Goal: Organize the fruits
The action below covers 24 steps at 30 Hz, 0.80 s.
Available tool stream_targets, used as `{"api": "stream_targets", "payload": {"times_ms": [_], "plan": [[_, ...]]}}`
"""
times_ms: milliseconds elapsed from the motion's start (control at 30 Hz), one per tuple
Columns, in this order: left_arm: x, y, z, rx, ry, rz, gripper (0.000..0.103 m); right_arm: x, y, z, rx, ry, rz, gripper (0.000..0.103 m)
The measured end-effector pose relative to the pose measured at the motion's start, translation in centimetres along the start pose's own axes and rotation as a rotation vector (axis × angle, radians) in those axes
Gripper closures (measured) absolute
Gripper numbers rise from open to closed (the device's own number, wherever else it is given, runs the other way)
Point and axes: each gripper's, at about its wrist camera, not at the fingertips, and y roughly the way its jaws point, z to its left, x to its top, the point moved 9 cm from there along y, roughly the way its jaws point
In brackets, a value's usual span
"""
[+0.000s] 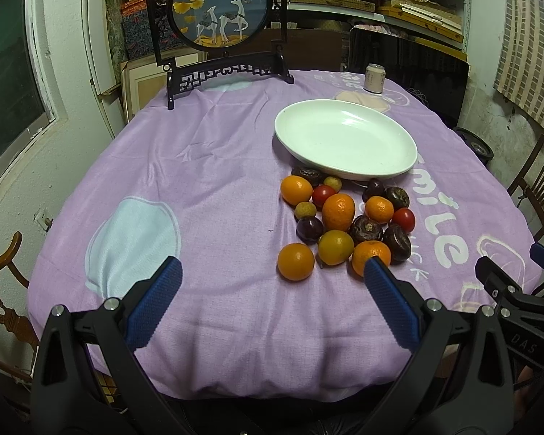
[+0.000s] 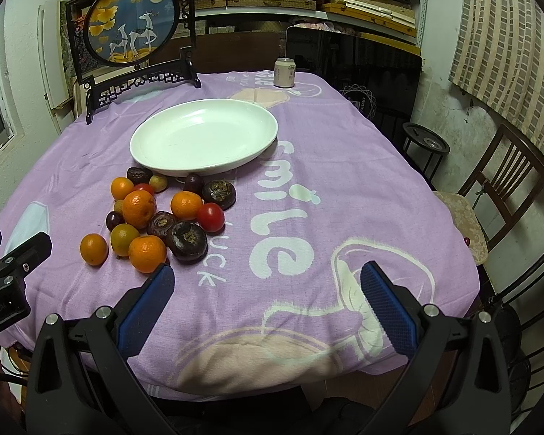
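The fruit lies in a loose heap on the purple cloth, just in front of the white plate; nothing lies in the plate. The heap's far pieces touch the plate's near rim, and one dark fruit is partly tucked under that rim, so its shape is hard to read. Oranges, small red tomatoes, pale yellowish fruits and dark purple-brown ones crowd together, several covering each other.

The left gripper hovers low over the cloth with its jaws spread wide and nothing between them. Its right finger covers part of the nearest orange. The right gripper also gapes, empty, over the cloth's white lettering, to the right of the heap. Each gripper shows only as a cut-off black edge in the other's view.

A can and a framed deer picture stand at the far edge.
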Motion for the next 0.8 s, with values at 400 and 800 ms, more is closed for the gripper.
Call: {"api": "stream_targets", "payload": {"times_ms": [400, 800], "plan": [[-0.02, 0.00, 0.00, 0.001, 0.000, 0.000, 0.002, -0.08, 0.01, 0.02, 0.000, 0.000, 0.001, 0.001], [0.02, -0.05, 0.02, -0.004, 0.003, -0.002, 0.002, -0.21, 0.14, 0.02, 0.000, 0.000, 0.003, 0.001]]}}
